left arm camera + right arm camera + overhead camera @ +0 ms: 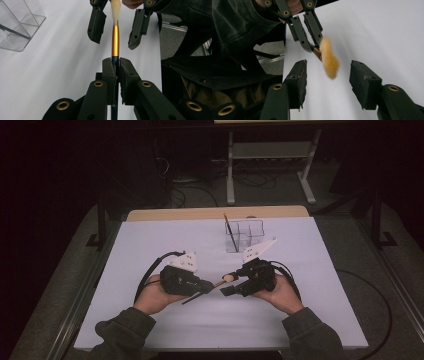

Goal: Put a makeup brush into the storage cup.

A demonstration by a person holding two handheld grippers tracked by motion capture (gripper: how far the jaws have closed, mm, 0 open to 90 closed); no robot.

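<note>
A makeup brush [226, 279] with a dark handle, a gold ferrule [115, 40] and a fluffy tan tip [329, 61] lies level between my two grippers, above the front middle of the white table [150, 245]. My left gripper [116, 62] is shut on the dark handle just behind the ferrule. Facing it, my right gripper [329, 65] stands open, a jaw on either side of the bristles, with clear gaps to both pads. In the high view the left gripper [202, 287] and the right gripper [231, 287] meet nose to nose, each held in a hand.
A clear plastic holder [244, 236] with compartments stands behind the grippers, with a thin dark stick [230, 231] leaning in its left cell. The holder [17, 27] also appears at the upper left of the left gripper view. The table's edges drop to a dark floor.
</note>
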